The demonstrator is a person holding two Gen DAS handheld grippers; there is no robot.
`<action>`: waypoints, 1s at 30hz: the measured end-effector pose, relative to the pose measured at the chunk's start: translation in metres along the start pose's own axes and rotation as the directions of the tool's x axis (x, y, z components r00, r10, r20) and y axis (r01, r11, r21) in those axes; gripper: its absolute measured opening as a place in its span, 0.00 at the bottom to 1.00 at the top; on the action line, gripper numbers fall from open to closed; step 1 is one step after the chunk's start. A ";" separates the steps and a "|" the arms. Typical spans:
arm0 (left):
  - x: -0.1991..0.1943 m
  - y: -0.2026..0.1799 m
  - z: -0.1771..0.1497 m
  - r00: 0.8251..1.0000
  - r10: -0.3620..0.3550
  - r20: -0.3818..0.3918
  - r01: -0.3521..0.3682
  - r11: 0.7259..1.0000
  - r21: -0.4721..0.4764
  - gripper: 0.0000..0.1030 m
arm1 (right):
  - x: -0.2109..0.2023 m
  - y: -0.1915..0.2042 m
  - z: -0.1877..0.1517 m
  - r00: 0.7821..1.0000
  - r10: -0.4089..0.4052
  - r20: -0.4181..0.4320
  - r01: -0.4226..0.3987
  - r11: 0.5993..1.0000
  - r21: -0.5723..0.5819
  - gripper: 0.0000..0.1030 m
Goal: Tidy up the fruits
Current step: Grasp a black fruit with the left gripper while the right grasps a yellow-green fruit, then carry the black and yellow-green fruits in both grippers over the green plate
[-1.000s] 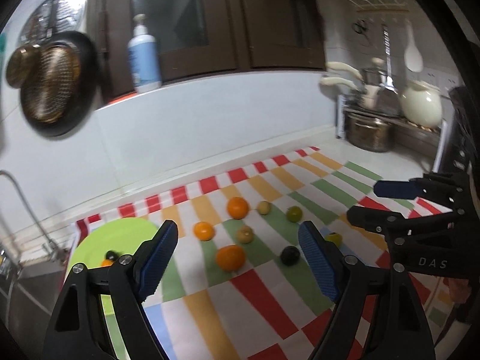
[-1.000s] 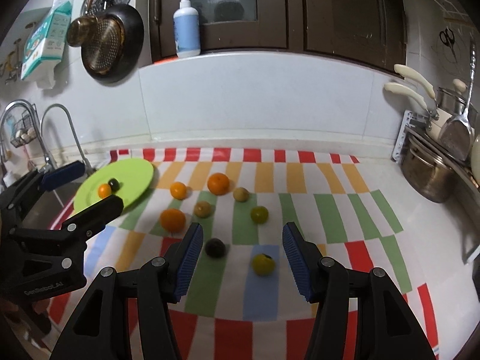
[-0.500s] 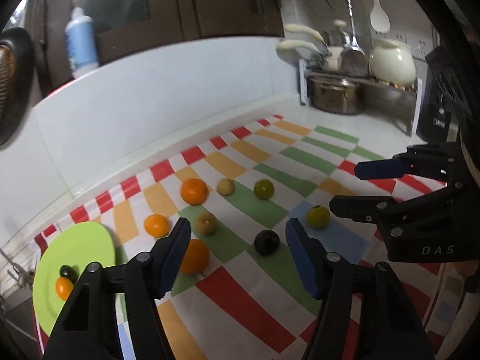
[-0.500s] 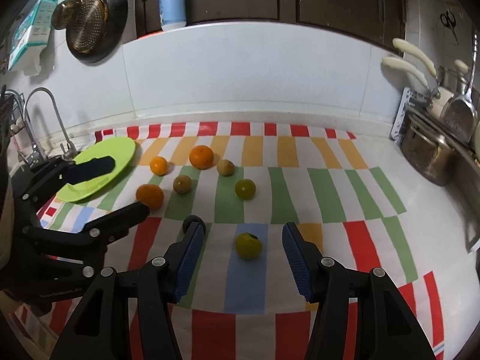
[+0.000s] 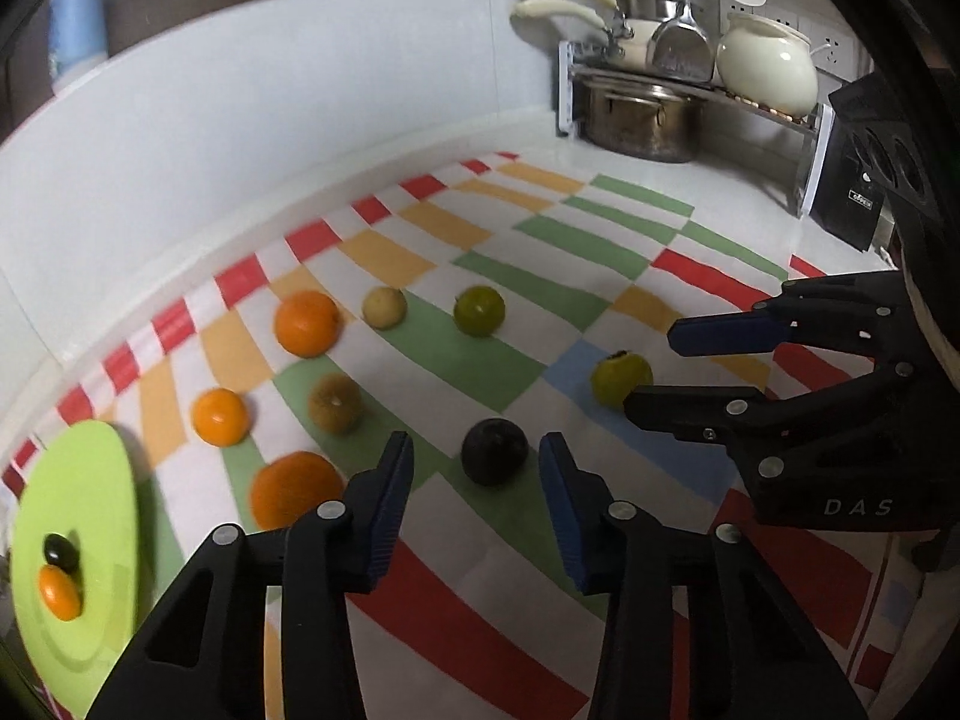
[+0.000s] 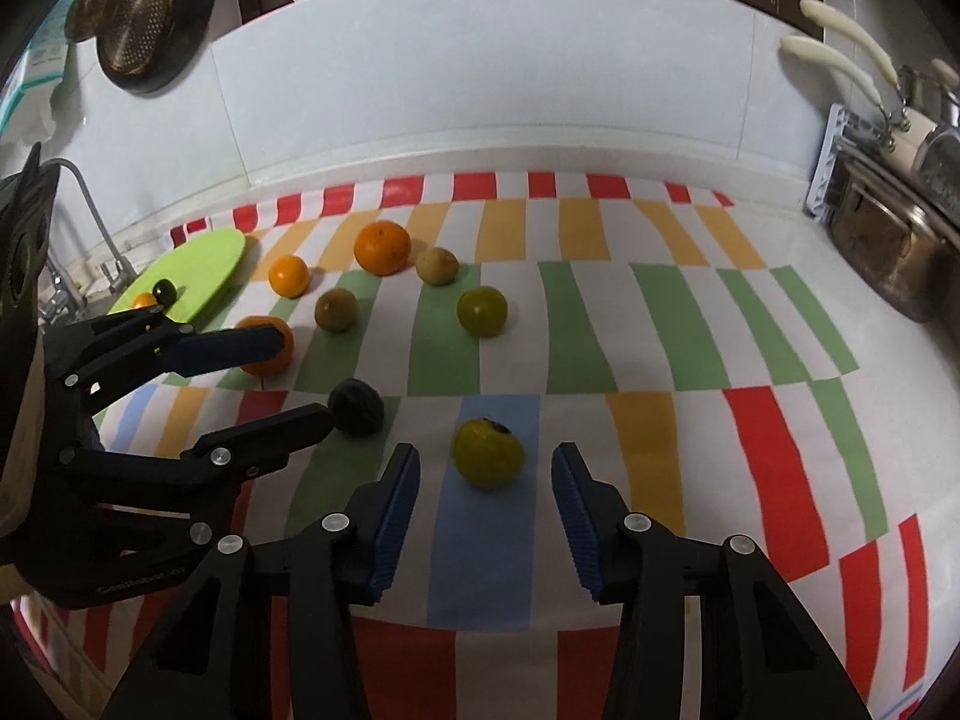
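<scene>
Fruits lie scattered on a checked cloth (image 6: 660, 312). My left gripper (image 5: 475, 450) is low over it, jaws closing. A dark round fruit (image 5: 494, 452) sits just past its fingertips, untouched. From the right wrist view the left gripper (image 6: 306, 378) reaches in beside the dark fruit (image 6: 356, 407). My right gripper (image 6: 485, 457) is closing around a yellow-green fruit (image 6: 487, 452), with gaps on both sides. In the left wrist view the right gripper (image 5: 651, 369) straddles the yellow-green fruit (image 5: 621, 381). A lime plate (image 5: 90, 480) at the left holds a small orange fruit (image 5: 59, 593) and a small dark one (image 5: 60, 551).
Three oranges, two brown fruits and a green one lie behind on the cloth, among them a big orange (image 6: 382, 248) and the green fruit (image 6: 482, 311). A steel pot (image 5: 639, 120) and a rack stand at the back right. A tap (image 6: 78, 180) rises at the left.
Both grippers have come down toward the cloth. The left one swung right onto the dark fruit and narrowed a lot. The right one closed in on the yellow-green fruit and narrowed slightly.
</scene>
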State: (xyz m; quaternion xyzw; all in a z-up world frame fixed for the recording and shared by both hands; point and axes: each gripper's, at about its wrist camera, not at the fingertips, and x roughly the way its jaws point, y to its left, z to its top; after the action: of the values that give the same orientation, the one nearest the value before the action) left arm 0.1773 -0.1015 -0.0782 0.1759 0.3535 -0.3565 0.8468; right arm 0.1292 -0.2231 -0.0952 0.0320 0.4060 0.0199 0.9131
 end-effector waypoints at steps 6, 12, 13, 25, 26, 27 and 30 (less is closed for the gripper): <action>0.015 0.001 0.001 0.999 -0.032 -0.039 0.032 0.999 -0.024 0.37 | 0.011 -0.005 0.000 0.999 0.022 -0.027 -0.021 0.999 0.028 0.42; 0.023 0.003 0.001 0.997 -0.043 -0.061 0.040 0.998 -0.045 0.29 | 0.020 -0.007 0.002 0.999 0.038 -0.037 -0.036 0.999 0.041 0.39; 0.024 0.003 0.001 0.997 -0.048 -0.063 0.044 0.998 -0.051 0.27 | 0.022 -0.007 0.003 0.998 0.038 -0.040 -0.037 0.999 0.038 0.38; 0.015 0.006 -0.001 0.998 0.001 -0.056 -0.008 0.992 -0.123 0.27 | 0.023 -0.007 0.003 0.998 0.041 -0.037 -0.039 0.998 0.047 0.29; 0.010 0.007 -0.001 0.999 0.008 -0.051 -0.015 0.991 -0.134 0.27 | 0.020 -0.006 0.004 0.999 0.040 -0.029 -0.039 0.998 0.046 0.29; 0.007 0.007 -0.001 0.999 0.011 -0.048 -0.018 0.990 -0.142 0.27 | 0.017 -0.005 0.005 0.999 0.040 -0.022 -0.039 0.998 0.043 0.29; -0.007 0.008 -0.002 0.999 0.031 -0.029 -0.035 0.987 -0.159 0.27 | 0.008 0.000 0.007 0.999 0.050 -0.002 -0.050 0.998 0.032 0.29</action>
State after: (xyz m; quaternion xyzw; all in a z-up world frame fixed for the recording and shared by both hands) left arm 0.1785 -0.0920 -0.0745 0.1180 0.3893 -0.3105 0.8591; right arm 0.1400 -0.2226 -0.0959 0.0565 0.4067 0.0363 0.9111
